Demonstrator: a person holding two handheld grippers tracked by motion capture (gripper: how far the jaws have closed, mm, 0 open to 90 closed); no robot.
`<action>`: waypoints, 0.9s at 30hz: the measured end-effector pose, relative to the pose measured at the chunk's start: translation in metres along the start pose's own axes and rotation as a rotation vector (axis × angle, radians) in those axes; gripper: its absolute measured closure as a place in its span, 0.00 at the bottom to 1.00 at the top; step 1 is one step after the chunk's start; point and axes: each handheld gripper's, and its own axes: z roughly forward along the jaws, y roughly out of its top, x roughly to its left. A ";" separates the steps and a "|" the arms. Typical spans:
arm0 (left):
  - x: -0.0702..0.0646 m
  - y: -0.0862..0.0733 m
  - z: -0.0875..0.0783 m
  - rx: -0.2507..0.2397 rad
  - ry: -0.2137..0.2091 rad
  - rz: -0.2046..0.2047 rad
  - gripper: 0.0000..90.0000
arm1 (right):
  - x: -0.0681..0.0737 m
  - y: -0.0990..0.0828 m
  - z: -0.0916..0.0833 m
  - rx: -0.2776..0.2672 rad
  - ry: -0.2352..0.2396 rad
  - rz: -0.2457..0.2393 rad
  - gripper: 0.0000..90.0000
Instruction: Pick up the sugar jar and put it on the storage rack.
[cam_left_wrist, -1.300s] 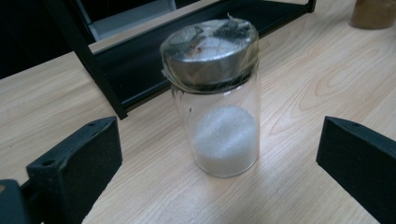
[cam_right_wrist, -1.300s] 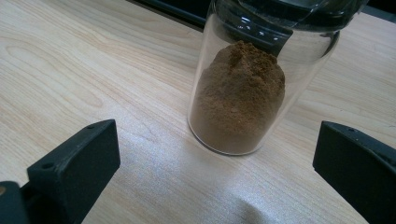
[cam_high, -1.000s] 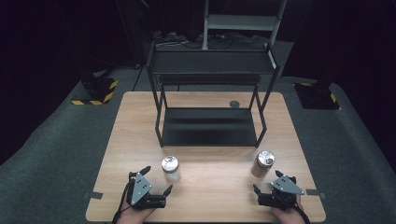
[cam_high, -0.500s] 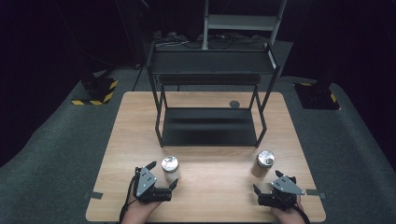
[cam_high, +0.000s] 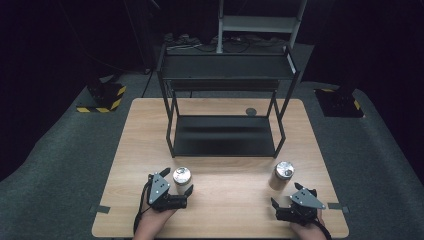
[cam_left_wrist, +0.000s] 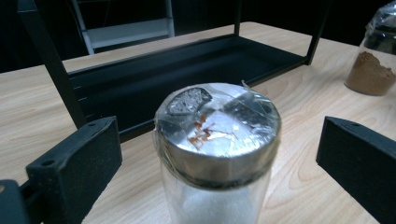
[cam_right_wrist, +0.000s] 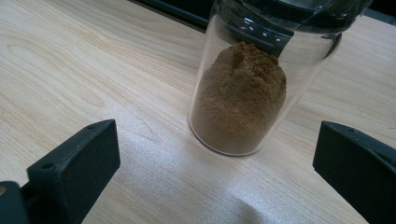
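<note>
A glass jar with a silver lid (cam_high: 181, 176) and pale contents stands on the wooden table (cam_high: 230, 210) at front left. My left gripper (cam_high: 177, 181) is open, one jaw on each side of this jar (cam_left_wrist: 217, 135), not touching it. At front right stands a second jar, of brown powder (cam_high: 283, 174), also silver-lidded. My right gripper (cam_high: 292, 196) is open just short of it. In the right gripper view the brown jar (cam_right_wrist: 240, 98) is a little ahead of the jaws. The left gripper (cam_left_wrist: 219, 151) and right gripper (cam_right_wrist: 219, 151) both hold nothing.
A black two-tier metal rack (cam_high: 225, 135) stands mid-table behind both jars, and its lower tray (cam_left_wrist: 187, 70) lies close past the left jar. A small dark disc (cam_high: 251, 111) lies behind the rack. Grey carpet surrounds the table.
My left gripper has moved forward and to the right, so its jaws now flank the silver-lidded jar. The right gripper and both jars have stayed put.
</note>
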 end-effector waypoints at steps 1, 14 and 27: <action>0.001 -0.001 0.001 -0.002 -0.002 -0.012 0.00 | 0.000 0.000 0.000 0.000 0.000 -0.001 0.00; 0.006 -0.013 0.008 -0.045 -0.013 -0.040 0.15 | -0.001 0.000 0.000 -0.001 0.003 0.003 0.00; 0.007 -0.018 0.005 -0.069 -0.031 -0.010 0.38 | -0.002 0.000 0.000 0.000 0.008 0.002 0.00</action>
